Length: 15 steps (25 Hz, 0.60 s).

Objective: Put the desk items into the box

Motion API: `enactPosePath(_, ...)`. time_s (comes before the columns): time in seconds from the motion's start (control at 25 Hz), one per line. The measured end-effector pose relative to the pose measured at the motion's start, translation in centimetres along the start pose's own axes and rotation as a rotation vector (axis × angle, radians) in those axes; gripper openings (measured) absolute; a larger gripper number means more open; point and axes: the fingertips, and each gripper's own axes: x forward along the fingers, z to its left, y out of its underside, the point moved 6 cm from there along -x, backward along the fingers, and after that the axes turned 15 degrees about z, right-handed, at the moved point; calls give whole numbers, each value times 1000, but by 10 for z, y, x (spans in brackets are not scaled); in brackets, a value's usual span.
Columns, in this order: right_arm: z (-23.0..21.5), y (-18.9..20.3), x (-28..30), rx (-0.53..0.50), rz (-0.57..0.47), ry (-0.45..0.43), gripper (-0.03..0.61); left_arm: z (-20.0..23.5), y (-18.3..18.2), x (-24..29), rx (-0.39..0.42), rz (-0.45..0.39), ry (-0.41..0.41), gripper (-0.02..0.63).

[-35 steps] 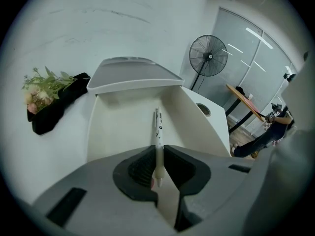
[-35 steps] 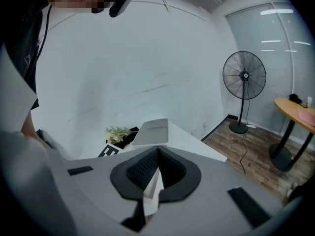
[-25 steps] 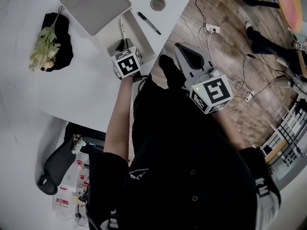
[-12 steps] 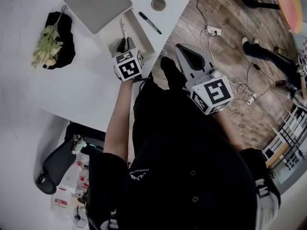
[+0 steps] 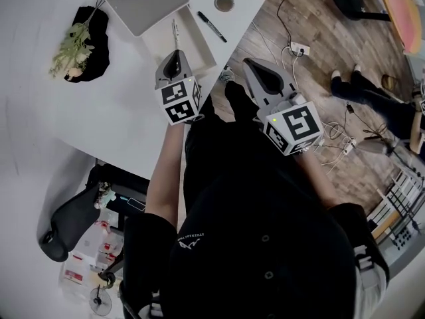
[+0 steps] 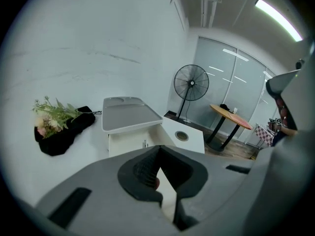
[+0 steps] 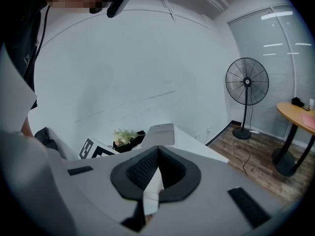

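An open white box (image 5: 193,47) stands on the white desk (image 5: 113,111), and its grey lid (image 5: 143,2) leans behind it. A thin pen (image 5: 175,33) lies inside the box. On the desk right of the box lie a black marker (image 5: 211,26) and a round dark disc (image 5: 224,3). My left gripper (image 5: 174,57) is shut just at the box's near side, with nothing visible between the jaws. My right gripper (image 5: 255,68) is shut and hangs off the desk over the floor. The left gripper view has the box (image 6: 133,139), lid (image 6: 129,114) and disc (image 6: 181,135) ahead of the gripper (image 6: 158,149).
A black cloth (image 5: 93,42) with a bunch of dried flowers (image 5: 70,45) lies at the desk's left. Cables and a power strip (image 5: 297,47) run over the wooden floor on the right. A standing fan (image 6: 191,85) and a round table (image 6: 231,117) are beyond the desk.
My left gripper has drawn back a little from the box toward the desk's near edge. The right gripper has hardly moved.
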Motion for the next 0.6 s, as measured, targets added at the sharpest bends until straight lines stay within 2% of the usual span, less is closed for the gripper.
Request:
enactPosePath(0.16, 8, 4, -6, -23, -7, -21, -2, -8, 3, -32, 7, -68, 15, 6)
enactPosePath(0.36, 21, 1, -9, -71, -21, -73, -2, -12, 12, -71, -55, -136, 71, 7)
enactPosePath(0.6, 30, -8, -15, -111, -52, -136, -2, -29, 2, -129, -39, -330, 115, 7)
